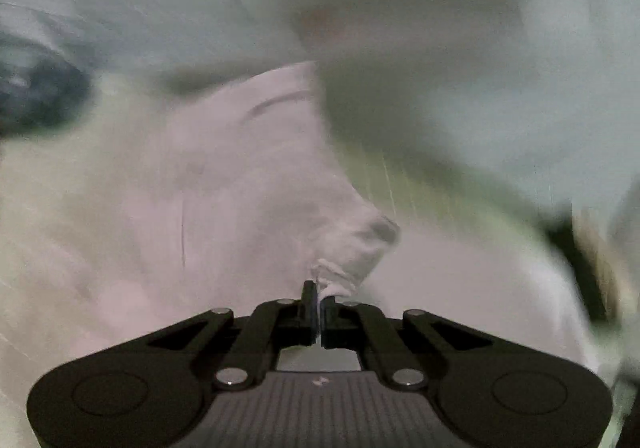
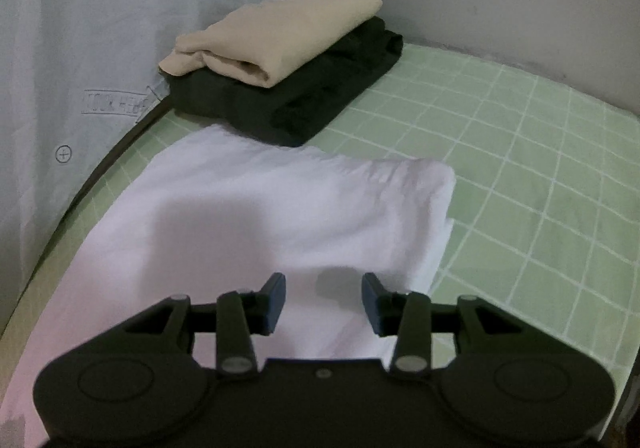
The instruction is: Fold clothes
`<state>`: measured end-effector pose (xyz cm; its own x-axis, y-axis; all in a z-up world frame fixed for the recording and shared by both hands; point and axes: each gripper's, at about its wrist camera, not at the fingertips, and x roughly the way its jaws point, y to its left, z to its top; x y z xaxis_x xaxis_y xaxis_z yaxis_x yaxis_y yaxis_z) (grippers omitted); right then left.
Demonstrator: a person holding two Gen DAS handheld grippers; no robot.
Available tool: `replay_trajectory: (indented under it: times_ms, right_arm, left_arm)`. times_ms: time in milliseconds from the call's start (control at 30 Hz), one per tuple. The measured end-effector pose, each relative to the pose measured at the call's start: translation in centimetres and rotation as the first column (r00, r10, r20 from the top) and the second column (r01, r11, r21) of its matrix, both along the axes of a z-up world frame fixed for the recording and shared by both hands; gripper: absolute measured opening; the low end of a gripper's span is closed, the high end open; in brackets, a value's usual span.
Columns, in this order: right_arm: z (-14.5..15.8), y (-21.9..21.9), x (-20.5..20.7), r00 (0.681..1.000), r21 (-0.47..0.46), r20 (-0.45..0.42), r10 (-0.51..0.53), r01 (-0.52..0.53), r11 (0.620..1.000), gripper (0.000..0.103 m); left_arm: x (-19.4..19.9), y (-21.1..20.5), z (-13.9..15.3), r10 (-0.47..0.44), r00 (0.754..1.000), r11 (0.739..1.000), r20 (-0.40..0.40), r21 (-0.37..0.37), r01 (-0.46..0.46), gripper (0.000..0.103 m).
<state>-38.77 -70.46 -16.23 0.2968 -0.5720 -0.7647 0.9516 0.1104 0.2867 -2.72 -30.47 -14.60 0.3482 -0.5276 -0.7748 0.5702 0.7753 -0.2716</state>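
1. Right wrist view: the white garment (image 2: 280, 208) lies flat on the green checked sheet (image 2: 520, 168), its long axis running from near left to far right, its folded edge just right of the right gripper (image 2: 323, 298), whose jaws stand apart above it, empty
2. Left wrist view, badly blurred: the left gripper (image 1: 319, 298) has its jaws together on a bunched tip of white cloth, probably that garment's corner
3. Beyond sits a stack: beige folded cloth (image 2: 280, 36) on black folded cloth (image 2: 320, 96)
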Motion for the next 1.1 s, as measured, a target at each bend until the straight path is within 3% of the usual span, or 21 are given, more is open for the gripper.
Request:
replay_trajectory:
  times_ms: [100, 233, 333, 400, 467, 500, 567, 700, 800, 933, 1033, 1100]
  right_arm:
    - [-0.7, -0.9, -0.9, 1.000, 0.016, 0.019, -0.009, 0.009, 1.000, 0.046]
    - [-1.0, -2.0, -1.4, 0.999, 0.016, 0.044, -0.012, 0.011, 1.000, 0.052]
    - [-0.9, -2.3, -0.8, 0.999, 0.003, 0.042, 0.007, -0.007, 1.000, 0.068]
    - [-0.6, -2.1, -0.3, 1.000, -0.026, 0.015, 0.019, -0.018, 0.999, 0.085]
    - [-0.5, -1.9, 0.1, 0.999, -0.062, -0.028, 0.027, -0.028, 0.998, 0.094]
    - [-0.5, -1.7, 0.3, 0.998, -0.077, -0.053, 0.035, -0.039, 0.996, 0.097]
    - [-0.4, -1.5, 0.5, 0.993, -0.103, -0.102, 0.061, -0.072, 0.992, 0.098]
    - [-0.1, -0.8, 1.0, 0.974, -0.178, -0.197, 0.108, -0.144, 0.973, 0.102]
    - [0.0, -0.8, 1.6, 0.961, -0.220, -0.226, 0.157, -0.208, 0.953, 0.103]
    - [-0.5, -2.4, 2.8, 0.934, -0.249, -0.290, 0.211, -0.287, 0.925, 0.103]
    - [-1.4, -4.6, 3.3, 0.926, -0.235, -0.282, 0.252, -0.322, 0.917, 0.103]
    - [-2.0, -6.1, 3.5, 0.920, -0.210, -0.273, 0.282, -0.343, 0.915, 0.103]
  left_arm:
    - [-0.4, -1.9, -3.3, -0.019, 0.996, 0.993, -0.088, 0.115, 0.029, 0.004]
    - [1.0, -1.5, -1.2, -0.018, 0.991, 0.997, -0.133, 0.073, 0.028, 0.010]
    - [1.2, -0.9, 0.7, -0.005, 0.987, 0.999, -0.160, 0.043, 0.012, 0.016]
    - [1.3, -0.6, 1.9, 0.000, 0.989, 0.999, -0.147, 0.038, 0.005, 0.019]
    - [1.9, -0.2, 2.6, -0.007, 0.991, 0.999, -0.132, 0.035, 0.012, 0.025]
    - [2.3, -0.2, 2.8, -0.018, 0.991, 0.999, -0.130, 0.034, 0.023, 0.032]
    - [2.2, -0.1, 3.8, -0.067, 0.990, 0.998, -0.123, 0.013, 0.069, 0.070]
    - [2.1, -0.3, 5.8, -0.173, 0.981, 0.984, -0.093, -0.063, 0.167, 0.075]
    - [2.7, -1.5, 5.9, -0.169, 0.985, 0.986, -0.036, -0.010, 0.169, 0.087]
    - [4.3, -3.5, 3.6, -0.093, 0.995, 0.978, 0.033, 0.193, 0.085, 0.087]
    - [5.5, -4.2, 1.1, -0.052, 0.999, 0.958, 0.016, 0.283, 0.045, 0.088]
    - [5.9, -4.0, 0.1, -0.024, 0.999, 0.960, -0.022, 0.277, 0.029, 0.090]
